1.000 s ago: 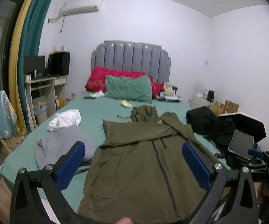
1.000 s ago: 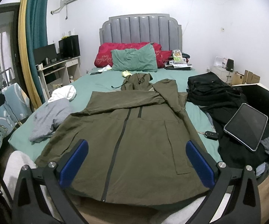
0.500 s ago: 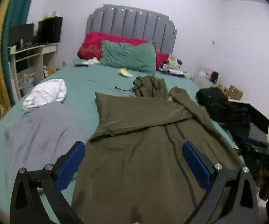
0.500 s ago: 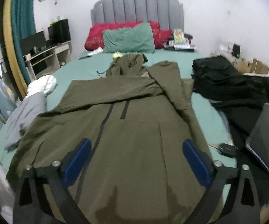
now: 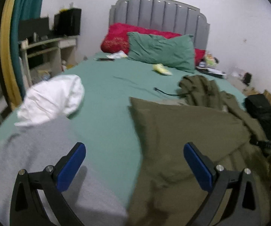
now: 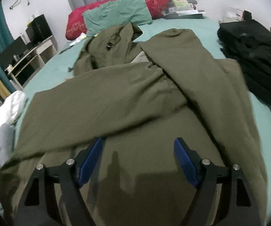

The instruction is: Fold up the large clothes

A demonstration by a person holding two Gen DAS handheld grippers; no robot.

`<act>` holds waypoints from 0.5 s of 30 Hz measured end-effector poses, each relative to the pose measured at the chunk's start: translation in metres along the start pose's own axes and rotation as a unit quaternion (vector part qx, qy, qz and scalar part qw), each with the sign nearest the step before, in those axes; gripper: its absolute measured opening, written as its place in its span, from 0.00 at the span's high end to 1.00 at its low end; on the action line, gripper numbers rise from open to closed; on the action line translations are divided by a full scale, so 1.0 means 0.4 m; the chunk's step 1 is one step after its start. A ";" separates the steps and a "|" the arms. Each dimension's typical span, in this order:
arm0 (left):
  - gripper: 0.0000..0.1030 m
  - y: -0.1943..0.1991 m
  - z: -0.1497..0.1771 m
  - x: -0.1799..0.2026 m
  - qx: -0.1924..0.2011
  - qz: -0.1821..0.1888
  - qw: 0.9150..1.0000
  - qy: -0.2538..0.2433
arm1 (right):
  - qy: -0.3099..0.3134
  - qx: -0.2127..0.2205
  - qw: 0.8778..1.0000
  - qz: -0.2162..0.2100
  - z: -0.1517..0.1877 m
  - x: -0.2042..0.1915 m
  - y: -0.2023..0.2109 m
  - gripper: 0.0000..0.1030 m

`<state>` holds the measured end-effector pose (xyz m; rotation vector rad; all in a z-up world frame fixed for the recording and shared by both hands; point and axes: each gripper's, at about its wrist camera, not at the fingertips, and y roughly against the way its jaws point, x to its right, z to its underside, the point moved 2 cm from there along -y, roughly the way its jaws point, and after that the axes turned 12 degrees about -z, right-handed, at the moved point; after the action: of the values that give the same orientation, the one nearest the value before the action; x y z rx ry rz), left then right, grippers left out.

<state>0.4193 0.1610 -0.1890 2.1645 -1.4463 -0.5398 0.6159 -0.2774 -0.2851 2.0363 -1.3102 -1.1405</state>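
Fingers of your left gripper and right gripper stand apart, holding nothing. Between and beyond them your olive-green hooded zip jacket lies on the green bed, both sleeves already crossed over the chest; body folds remain.

Cloth nearly everywhere I look — matt, soft, creased.

My olive jacket reads as smooth woven cloth with a faint sheen; the teal bedsheet lower centre is matt cloth, the headboard at top looks padded and ribbed — my fingers wear textured blue pads on matt black plastic with bright metal screws.
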 end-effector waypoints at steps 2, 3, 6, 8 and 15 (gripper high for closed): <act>0.00 -0.014 0.004 -0.012 0.002 -0.007 1.000 -0.008 | -0.042 0.005 0.999 -0.006 -0.042 0.043 -0.067 0.25; 0.00 -0.021 0.010 -0.019 -0.007 -0.004 1.000 -0.005 | -0.068 0.014 0.998 -0.013 -0.061 0.068 -0.090 0.25; 0.00 -0.024 0.022 -0.020 -0.025 0.015 1.000 0.012 | -0.095 0.032 0.995 -0.001 -0.085 0.116 -0.102 0.96; 0.00 -0.018 0.016 -0.006 -0.019 0.023 1.000 0.006 | -0.111 0.042 0.993 0.016 -0.074 0.142 -0.069 0.96; 0.00 0.036 0.007 0.032 0.026 0.020 0.999 -0.020 | -0.062 -0.008 0.994 0.093 0.057 0.199 0.068 0.92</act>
<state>0.4116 0.1437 -0.1835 2.1708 -1.5379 -0.5396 0.5991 -0.3595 -0.3091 1.8131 -1.5106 -1.2036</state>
